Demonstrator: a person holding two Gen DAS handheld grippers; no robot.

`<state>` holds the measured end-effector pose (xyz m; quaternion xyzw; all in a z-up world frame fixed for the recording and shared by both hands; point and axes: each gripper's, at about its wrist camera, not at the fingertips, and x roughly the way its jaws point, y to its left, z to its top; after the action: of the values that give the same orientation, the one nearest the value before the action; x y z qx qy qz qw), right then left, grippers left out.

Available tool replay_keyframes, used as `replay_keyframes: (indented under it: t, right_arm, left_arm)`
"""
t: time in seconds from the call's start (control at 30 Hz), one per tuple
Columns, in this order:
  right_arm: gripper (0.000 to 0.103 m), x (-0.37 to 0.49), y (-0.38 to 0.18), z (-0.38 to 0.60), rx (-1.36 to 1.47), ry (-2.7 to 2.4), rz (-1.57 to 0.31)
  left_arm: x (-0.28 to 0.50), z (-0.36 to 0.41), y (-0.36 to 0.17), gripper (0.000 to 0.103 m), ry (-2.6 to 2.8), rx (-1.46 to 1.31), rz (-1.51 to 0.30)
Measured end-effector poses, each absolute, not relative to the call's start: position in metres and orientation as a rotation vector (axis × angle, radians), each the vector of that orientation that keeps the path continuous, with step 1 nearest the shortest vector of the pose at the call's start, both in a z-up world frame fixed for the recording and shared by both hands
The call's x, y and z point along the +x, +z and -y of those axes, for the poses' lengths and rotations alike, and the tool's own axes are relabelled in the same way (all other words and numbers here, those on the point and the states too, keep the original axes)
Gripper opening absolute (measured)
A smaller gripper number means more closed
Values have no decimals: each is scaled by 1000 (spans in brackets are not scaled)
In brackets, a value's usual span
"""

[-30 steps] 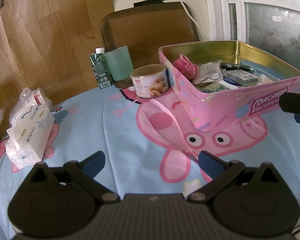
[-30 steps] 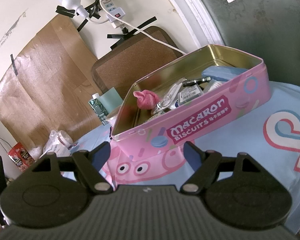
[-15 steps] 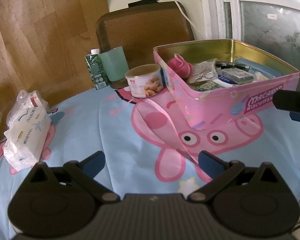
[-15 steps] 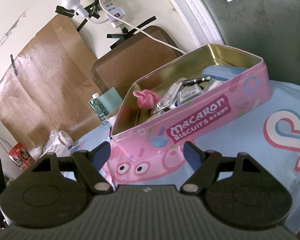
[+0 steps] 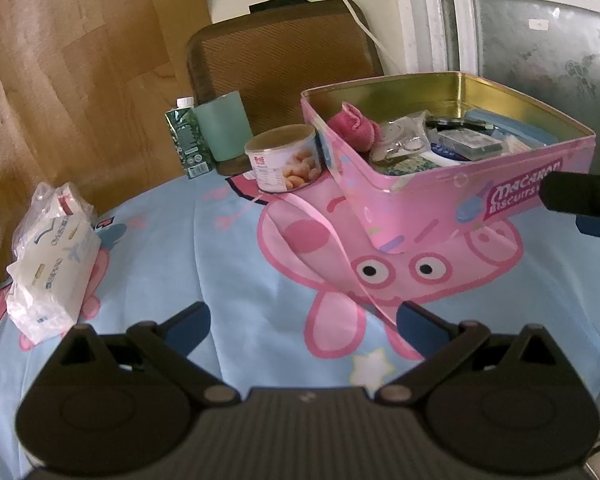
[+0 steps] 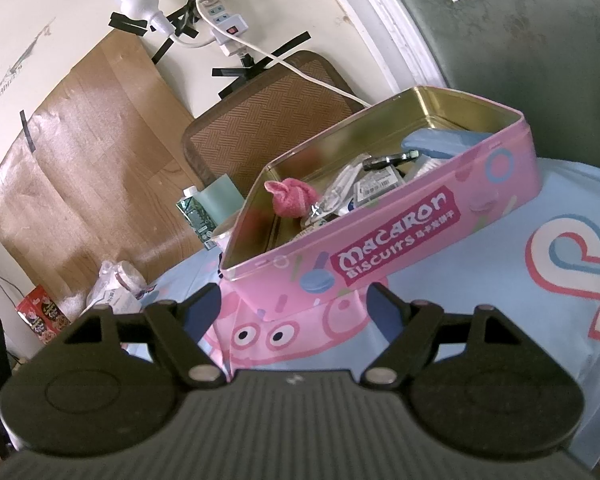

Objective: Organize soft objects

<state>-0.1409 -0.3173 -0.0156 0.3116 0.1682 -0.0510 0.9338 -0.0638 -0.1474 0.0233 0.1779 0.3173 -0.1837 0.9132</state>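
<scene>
Left wrist view:
- The left gripper (image 5: 302,322) hangs over the cloth (image 5: 228,264) with its blue fingers (image 5: 188,326) spread wide and nothing between them.
- Ahead and to its right stands the open pink tin (image 5: 432,204), gold inside.
- A pink sock (image 5: 352,128), the soft thing, lies bunched in the tin's near-left corner, partly above the rim.
- Beside the sock, further right in the tin, lie clear packets (image 5: 404,140), a dark pen (image 5: 460,123) and a blue case (image 5: 512,130).
- Just left of the tin sits a can (image 5: 286,158); beyond it, further left, a green cup (image 5: 222,126) and a carton (image 5: 188,138) stand side by side.
- Far left of the gripper lies a tissue pack (image 5: 54,266).
- The right gripper (image 5: 584,204) shows at the right edge, in front of the tin's side; only part of it is in view here.
- A brown chair back (image 5: 284,60) rises behind the cup and tin.

Right wrist view:
- The right gripper (image 6: 296,308) has its fingers (image 6: 382,304) spread apart, empty, low over the cloth (image 6: 480,280).
- The tin (image 6: 400,236) lies straight ahead, its labelled long side facing the tool.
- The sock (image 6: 290,198) rests at the tin's left end, ahead and slightly left of the fingers.
- The pen (image 6: 388,160) and blue case (image 6: 444,142) lie further right in the tin.
- Left of the tin stand the cup (image 6: 222,198) and carton (image 6: 196,216); the tissue pack (image 6: 116,292) lies nearer, far left.
- A power strip (image 6: 224,26) is taped to the wall above the chair back (image 6: 268,108).
</scene>
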Motion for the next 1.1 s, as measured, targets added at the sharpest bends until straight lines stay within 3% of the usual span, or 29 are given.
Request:
replay_keyframes:
  t: [1.1]
  right_arm:
    - [82, -141, -23, 324, 657, -108, -347]
  left_arm:
    - [-66, 158, 13, 103, -453, 384, -730]
